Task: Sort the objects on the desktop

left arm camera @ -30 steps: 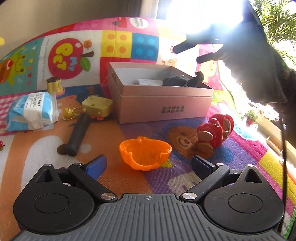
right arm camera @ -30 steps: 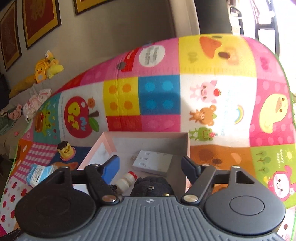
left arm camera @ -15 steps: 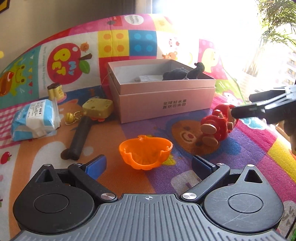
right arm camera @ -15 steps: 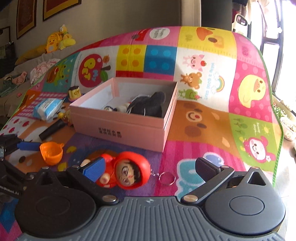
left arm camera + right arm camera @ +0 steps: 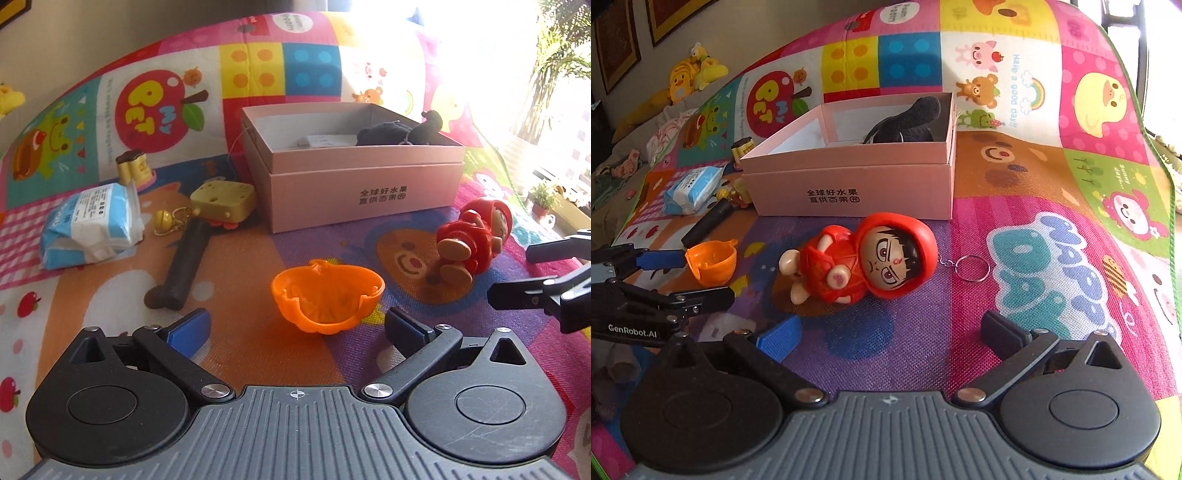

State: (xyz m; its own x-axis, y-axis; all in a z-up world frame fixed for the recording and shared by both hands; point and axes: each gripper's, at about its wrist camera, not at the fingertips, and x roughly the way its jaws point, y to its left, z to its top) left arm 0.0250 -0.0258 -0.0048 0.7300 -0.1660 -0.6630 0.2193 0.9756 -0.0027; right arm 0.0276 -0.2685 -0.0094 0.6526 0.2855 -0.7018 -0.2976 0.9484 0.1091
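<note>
Pink box (image 5: 849,184): landmark, open to take sorted things; black plush (image 5: 905,122) inside. Red doll (image 5: 864,258): just before box, unheld. My right gripper (image 5: 890,332): spread wide, empty, aimed at doll. My left gripper (image 5: 295,328): spread, empty, facing orange cup (image 5: 327,299)

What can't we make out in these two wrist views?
- Pink box contents: in the right wrist view the near wall hides all but the black plush toy.
- White item beside the plush: left wrist view, too small to identify.
- Window side: left wrist view, washed out by glare.
- Yellow toy left of the box: right wrist view, partly behind the box corner.
</note>
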